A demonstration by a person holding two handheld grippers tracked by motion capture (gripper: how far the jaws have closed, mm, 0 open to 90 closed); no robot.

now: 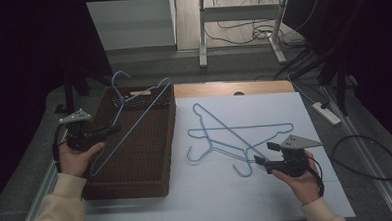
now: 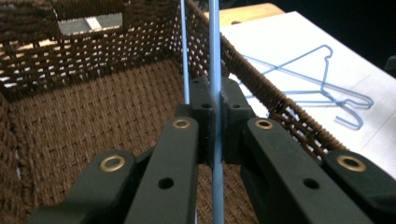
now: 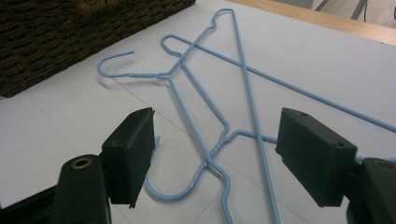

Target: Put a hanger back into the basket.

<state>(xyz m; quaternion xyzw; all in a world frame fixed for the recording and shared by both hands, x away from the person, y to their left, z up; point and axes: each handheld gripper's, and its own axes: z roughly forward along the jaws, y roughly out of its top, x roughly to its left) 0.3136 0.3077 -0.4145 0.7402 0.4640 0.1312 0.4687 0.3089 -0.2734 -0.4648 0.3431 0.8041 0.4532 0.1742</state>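
From the high view, the left gripper [image 1: 115, 128] sits at the left edge of a brown woven basket [image 1: 158, 157], held in the person's left hand [image 1: 76, 158]. Its jaws are clamped on the wire of a blue hanger [image 1: 134, 124], which stands tilted over the basket with its hook up near the far wall and its lower corner down by the hand. To the right, on the white sheet [image 1: 213, 200] that covers the bench, two more blue hangers [image 1: 235, 134] lie flat and crossed over one another. The right gripper [image 1: 263, 154] rests in the right hand [image 1: 300, 183] just beside their hooks, jaws apart, with the nearer hook just off its tips.

In the left gripper view, the jaws are closed tight on a thin blue wire of the held hanger [image 2: 214, 56], which runs straight up between the pads. A second strand of that hanger rises just to the left. Behind them lie the woven floor and walls of the basket [image 2: 93, 107], and past its rim the two hangers [image 2: 322, 93] lie on the sheet.

In the right gripper view, the right gripper [image 3: 217, 154] has its jaws spread wide, nothing pressed between them. The crossed hangers [image 3: 205, 98] lie on the sheet below, one hook curling under the left pad and the twisted neck between the pads. A corner of the basket [image 3: 60, 32] shows at the upper left.
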